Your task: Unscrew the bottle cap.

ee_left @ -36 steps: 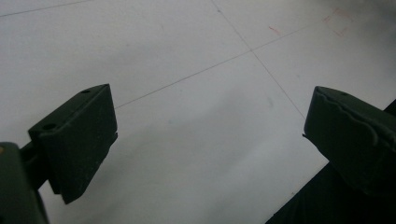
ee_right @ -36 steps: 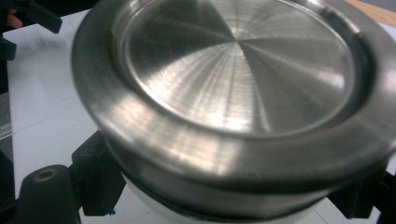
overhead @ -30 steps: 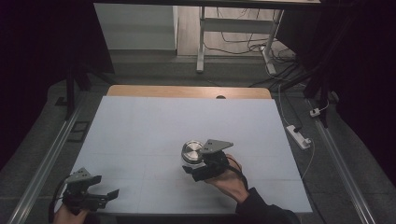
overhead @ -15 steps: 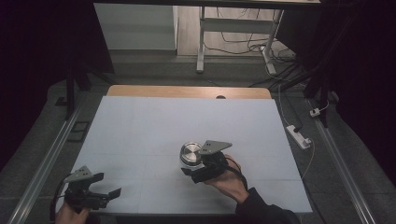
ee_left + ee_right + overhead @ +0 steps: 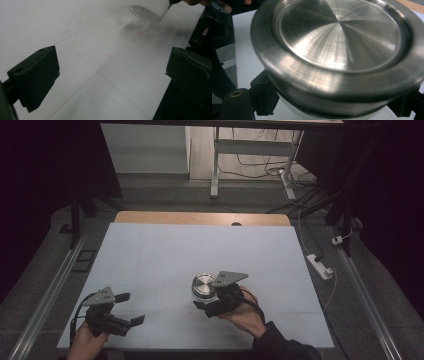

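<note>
Currently, a steel-lidded jar [image 5: 202, 285] is held clamped mid-bench by the right claw [image 5: 204, 304], while the left claw [image 5: 131, 309], released at the near-left, must likely be brought to its lid.

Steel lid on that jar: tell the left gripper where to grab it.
Grip the steel lid across its round rim, coming from above. The right gripper already clamps the jar body below the lid, so only the top is free, and the left gripper stands open.
</note>
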A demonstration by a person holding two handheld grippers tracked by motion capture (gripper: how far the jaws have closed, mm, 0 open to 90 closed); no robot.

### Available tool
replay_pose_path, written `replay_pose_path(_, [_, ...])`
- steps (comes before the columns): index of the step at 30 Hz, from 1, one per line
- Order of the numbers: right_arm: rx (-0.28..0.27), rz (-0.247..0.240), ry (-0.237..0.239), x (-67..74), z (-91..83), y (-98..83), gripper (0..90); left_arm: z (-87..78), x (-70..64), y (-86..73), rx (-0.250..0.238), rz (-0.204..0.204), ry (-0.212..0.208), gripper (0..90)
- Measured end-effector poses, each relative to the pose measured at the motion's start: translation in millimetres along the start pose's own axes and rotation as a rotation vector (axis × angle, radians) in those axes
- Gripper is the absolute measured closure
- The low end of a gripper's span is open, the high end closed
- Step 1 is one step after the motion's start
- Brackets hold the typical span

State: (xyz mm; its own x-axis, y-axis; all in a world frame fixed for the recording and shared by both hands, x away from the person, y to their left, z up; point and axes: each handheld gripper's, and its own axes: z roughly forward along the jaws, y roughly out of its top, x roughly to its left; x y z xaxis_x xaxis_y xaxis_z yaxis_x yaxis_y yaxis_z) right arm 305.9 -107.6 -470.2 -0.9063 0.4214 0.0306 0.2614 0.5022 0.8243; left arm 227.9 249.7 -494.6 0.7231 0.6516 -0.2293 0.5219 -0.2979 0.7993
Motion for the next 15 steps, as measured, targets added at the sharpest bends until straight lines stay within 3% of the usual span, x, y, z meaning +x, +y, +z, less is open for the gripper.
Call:
replay_pose_path(8, [-0.002,-0.001,0.035,-0.4,-0.2,0.4,15.3,19.5,-7.3,32.7,0.02,0.085,-0.031,0.2])
replay_pose_path(15, [0.008,-0.035,0.083,2.8,1.4,0.6,15.3,39.1,-15.7,62.0,0.022,0.194,-0.111,0.0])
